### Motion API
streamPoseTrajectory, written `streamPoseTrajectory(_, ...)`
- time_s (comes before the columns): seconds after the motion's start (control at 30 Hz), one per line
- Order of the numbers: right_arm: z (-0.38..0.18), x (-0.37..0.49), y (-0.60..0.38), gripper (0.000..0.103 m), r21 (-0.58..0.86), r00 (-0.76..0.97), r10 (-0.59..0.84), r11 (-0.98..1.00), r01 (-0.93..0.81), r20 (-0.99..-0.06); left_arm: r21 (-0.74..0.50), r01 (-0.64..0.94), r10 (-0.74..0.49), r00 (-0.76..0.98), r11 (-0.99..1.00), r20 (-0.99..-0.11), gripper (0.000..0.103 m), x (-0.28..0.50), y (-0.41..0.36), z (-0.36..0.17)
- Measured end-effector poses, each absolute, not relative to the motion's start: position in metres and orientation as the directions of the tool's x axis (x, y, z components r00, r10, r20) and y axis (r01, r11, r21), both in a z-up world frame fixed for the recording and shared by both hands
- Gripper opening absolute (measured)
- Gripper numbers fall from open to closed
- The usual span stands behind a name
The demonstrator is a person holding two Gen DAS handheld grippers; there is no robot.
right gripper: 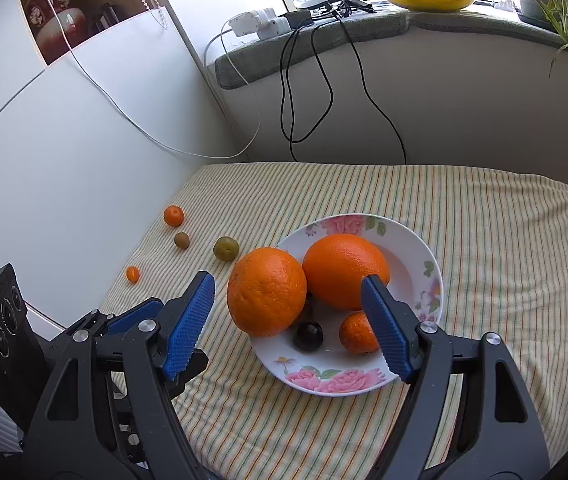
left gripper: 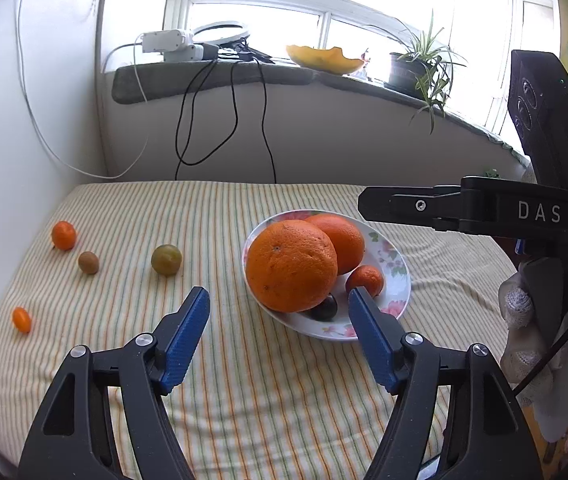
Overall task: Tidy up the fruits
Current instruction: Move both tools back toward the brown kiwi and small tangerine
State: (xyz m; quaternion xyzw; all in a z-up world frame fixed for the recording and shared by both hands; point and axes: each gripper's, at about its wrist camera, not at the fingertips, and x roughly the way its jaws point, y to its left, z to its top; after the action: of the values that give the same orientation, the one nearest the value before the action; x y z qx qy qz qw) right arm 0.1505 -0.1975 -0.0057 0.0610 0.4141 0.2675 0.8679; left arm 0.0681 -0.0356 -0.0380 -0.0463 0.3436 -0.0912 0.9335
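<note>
A floral plate on the striped cloth holds two large oranges, a small mandarin and a dark plum. Loose on the cloth to the left lie a mandarin, a kiwi, a green plum and a kumquat. My left gripper is open and empty, just in front of the plate. My right gripper is open and empty above the plate's near side.
A white wall panel borders the cloth on the left. A windowsill at the back carries chargers, a ring light, a melon rind and a potted plant; cables hang down from it. The right gripper's body shows at the right edge.
</note>
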Motion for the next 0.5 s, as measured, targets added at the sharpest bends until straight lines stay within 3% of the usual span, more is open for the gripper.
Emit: streamPoseTrajectory(0.5, 0.012, 0.128, -0.182, 0.078, 0.223, 0.623, 0.486, 0.863, -0.454, -0.613, -0.067, 0.070, -0.096, 0.777, 0.995, -0.622, 0.077, 0.052, -0.006, -0.034)
